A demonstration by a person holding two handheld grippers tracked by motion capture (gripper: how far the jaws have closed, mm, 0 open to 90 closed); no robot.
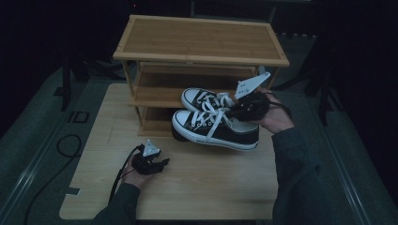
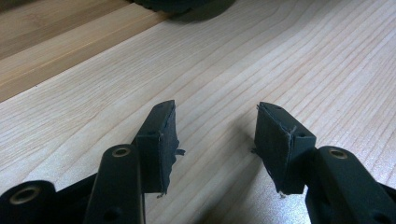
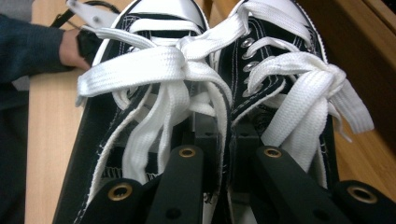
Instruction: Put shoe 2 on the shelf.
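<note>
A staged recording room rather than a home: black drapes close off the dark surroundings, stand legs point(image 1: 65, 79) rise at the sides, a cable point(image 1: 63, 145) snakes over grey floor point(image 1: 33, 136), and a bamboo shoe rack point(image 1: 202, 40) sits on a pale wooden worktop point(image 1: 206, 187).

A pale wooden table point(image 1: 197, 187) bears a bamboo shelf rack point(image 1: 199, 40) — dim room, grey floor point(image 1: 28, 136) around.

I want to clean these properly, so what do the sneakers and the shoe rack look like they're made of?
The sneakers look like black canvas with a matte woven face, visible stitching, glossy white toe caps and sole rims that suggest rubber, flat white woven laces and metal-looking eyelets. The shoe rack looks like bamboo or light wood, smooth, with fine straight grain lines.
</note>
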